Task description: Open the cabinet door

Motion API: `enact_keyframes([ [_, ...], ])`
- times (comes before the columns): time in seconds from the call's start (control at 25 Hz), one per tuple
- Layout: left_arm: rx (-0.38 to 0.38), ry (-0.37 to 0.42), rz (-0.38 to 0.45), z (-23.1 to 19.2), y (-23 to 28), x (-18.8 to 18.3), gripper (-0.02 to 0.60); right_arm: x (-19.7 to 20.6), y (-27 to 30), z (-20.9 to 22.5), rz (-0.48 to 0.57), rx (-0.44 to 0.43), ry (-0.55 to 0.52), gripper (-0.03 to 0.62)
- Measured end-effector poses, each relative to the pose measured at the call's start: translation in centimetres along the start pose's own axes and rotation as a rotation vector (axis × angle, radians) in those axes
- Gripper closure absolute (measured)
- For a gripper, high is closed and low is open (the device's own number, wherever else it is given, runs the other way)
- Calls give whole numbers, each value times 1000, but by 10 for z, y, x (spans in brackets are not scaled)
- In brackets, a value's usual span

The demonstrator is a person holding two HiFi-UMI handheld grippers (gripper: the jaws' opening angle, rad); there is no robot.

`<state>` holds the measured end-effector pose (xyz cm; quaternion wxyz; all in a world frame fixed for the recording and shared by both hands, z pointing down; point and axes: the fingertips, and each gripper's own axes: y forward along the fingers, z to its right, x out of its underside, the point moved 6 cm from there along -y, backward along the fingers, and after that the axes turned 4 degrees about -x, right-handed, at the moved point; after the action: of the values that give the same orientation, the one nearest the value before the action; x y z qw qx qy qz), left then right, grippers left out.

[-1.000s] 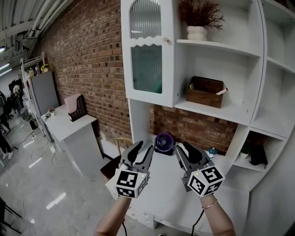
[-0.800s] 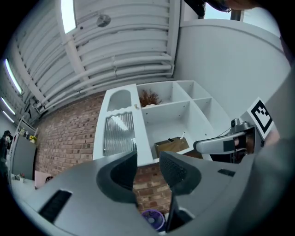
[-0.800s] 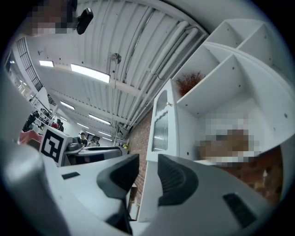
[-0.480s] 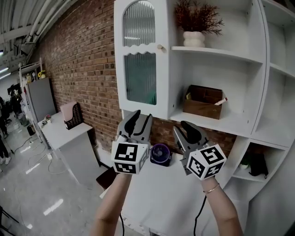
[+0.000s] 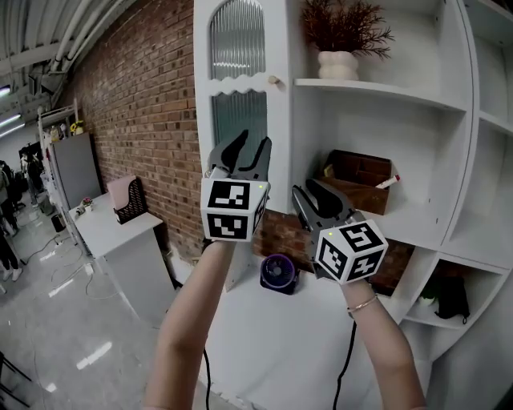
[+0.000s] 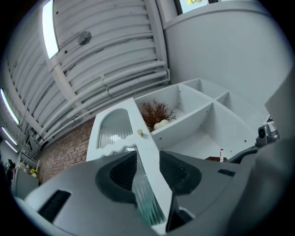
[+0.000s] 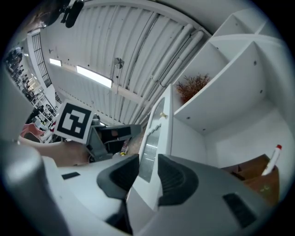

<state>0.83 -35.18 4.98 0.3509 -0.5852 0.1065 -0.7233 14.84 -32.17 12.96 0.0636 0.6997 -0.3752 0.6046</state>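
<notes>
Left gripper (image 5: 247, 144) and right gripper (image 5: 311, 192), both released, point up at the cabinet door (image 5: 239, 56), likely aiming for its knob (image 5: 273, 80).

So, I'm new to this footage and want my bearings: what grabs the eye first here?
The left tool and right tool, both open, fill the middle of the head view, pointing up at a white door with ribbed glass. A brick wall runs along its left; a dried plant tops the shelves on the right.
</notes>
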Motion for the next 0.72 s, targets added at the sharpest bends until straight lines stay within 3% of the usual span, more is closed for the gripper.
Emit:
enact_keyframes([
  [0.44, -34, 123, -34, -12, 92, -25, 418, -1, 30, 31, 19, -21, -6, 479],
  [0.72, 0, 96, 8, -11, 122, -31, 417, 15, 39, 41, 7, 0, 10, 479],
])
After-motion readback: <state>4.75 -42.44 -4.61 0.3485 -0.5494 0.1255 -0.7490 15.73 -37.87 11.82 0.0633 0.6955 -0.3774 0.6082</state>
